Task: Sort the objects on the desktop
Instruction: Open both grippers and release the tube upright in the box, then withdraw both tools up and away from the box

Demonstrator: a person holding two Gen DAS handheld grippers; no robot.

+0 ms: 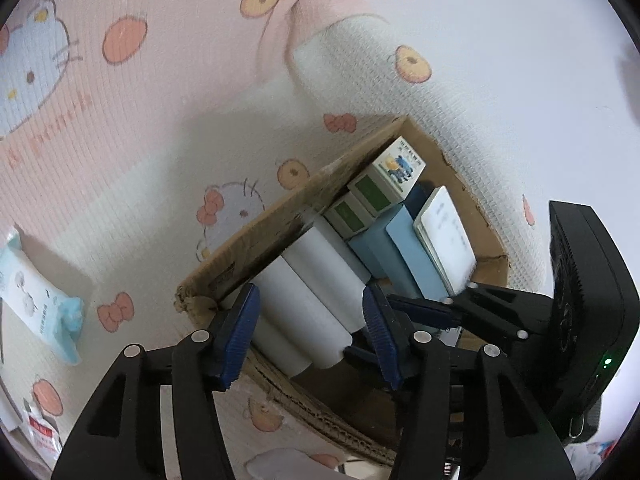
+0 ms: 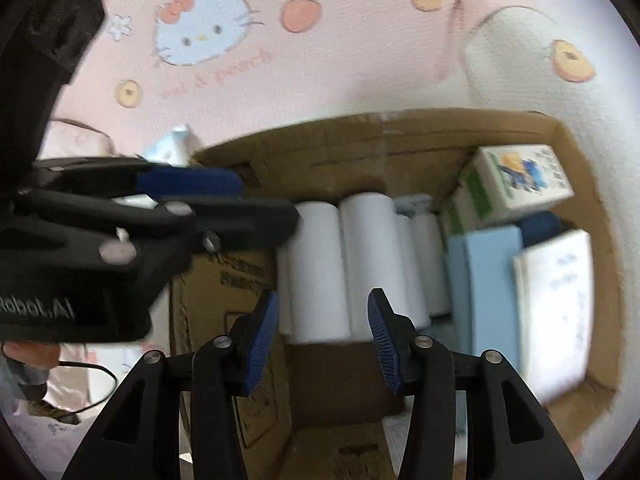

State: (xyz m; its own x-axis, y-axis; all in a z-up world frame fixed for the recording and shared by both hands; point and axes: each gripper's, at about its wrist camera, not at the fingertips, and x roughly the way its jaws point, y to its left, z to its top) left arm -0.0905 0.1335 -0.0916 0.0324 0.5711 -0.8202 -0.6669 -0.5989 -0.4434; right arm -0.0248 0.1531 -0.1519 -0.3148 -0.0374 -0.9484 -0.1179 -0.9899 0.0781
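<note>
Your left gripper hangs over the near end of the brown cardboard box, its blue-padded fingers spread apart and gripping nothing; the white paper rolls lie in the box just beyond and between them. Your right gripper is likewise released, its jaws wide and bare above the box's near floor, low in the right wrist frame. In that view the rolls sit side by side at the centre of the box, with pale blue flat boxes to their right, a white booklet at the far right, and green-and-white cartons with a cartoon print in the upper right corner. The left gripper crosses the left of that frame. A pale blue tissue packet lies outside the box on the pink cartoon-cat cloth, at the left edge of the left wrist frame.
</note>
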